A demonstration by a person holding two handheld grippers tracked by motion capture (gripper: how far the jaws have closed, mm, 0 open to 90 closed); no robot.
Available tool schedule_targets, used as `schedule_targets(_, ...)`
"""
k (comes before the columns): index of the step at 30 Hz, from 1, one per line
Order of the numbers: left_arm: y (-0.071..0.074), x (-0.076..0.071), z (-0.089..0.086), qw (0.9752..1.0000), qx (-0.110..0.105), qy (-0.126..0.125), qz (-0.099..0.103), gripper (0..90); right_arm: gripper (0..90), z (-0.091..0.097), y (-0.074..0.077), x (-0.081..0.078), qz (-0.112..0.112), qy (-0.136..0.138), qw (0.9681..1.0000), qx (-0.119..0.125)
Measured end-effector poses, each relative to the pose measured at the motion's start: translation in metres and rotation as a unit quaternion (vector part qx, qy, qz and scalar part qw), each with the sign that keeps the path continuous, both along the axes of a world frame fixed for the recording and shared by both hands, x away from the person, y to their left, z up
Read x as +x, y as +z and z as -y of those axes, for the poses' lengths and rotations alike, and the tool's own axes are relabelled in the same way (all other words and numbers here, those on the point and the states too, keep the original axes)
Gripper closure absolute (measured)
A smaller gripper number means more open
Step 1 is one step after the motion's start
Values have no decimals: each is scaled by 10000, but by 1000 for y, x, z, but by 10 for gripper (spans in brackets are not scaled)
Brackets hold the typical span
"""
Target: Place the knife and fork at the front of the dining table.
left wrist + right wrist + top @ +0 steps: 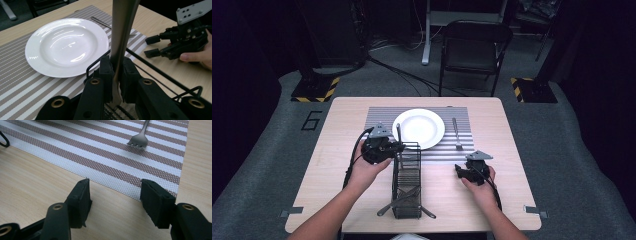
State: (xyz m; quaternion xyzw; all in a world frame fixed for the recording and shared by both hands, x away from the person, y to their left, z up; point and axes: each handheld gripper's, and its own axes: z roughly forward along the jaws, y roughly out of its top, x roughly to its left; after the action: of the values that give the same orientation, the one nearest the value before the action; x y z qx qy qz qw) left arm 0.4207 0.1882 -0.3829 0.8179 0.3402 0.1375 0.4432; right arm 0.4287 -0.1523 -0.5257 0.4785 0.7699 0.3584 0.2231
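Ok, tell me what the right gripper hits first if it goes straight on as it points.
Probably the edge of the striped placemat, then the fork lying on it; bare table lies before the right gripper, whose jaws stand open.

White plate (418,128); grey-white striped placemat (382,117); black tongs (115,72); silver fork (140,138).

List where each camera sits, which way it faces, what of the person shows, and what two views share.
High view: above the person's side, facing forward and down on the table; both forearms, left claw and right claw show.
Left gripper view: rides the left claw, shut on a knife, facing the plate; a thumb on the right claw shows far right.
Right gripper view: rides the open right claw, facing the placemat and fork.
Both gripper views share the striped placemat and fork.
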Motion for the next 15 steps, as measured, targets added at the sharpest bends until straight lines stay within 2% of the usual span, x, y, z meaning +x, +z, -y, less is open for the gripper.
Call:
schedule_targets(2, 6, 0, 1, 10000, 1, -16, -14, 811, 408, 0, 0, 0, 1, 0, 10000, 1)
schedule_targets(5, 18, -2, 3, 9999, 147, -28, 39, 811, 408, 0, 0, 0, -1, 1, 10000, 0)
schedule_targets(11, 38, -2, 3, 9997, 218, -36, 66, 811, 408, 0, 0, 0, -1, 1, 10000, -1)
schedule_targets(15, 51, 0, 0, 9999, 101, -19, 49, 810, 407, 0, 0, 0, -1, 0, 10000, 0)
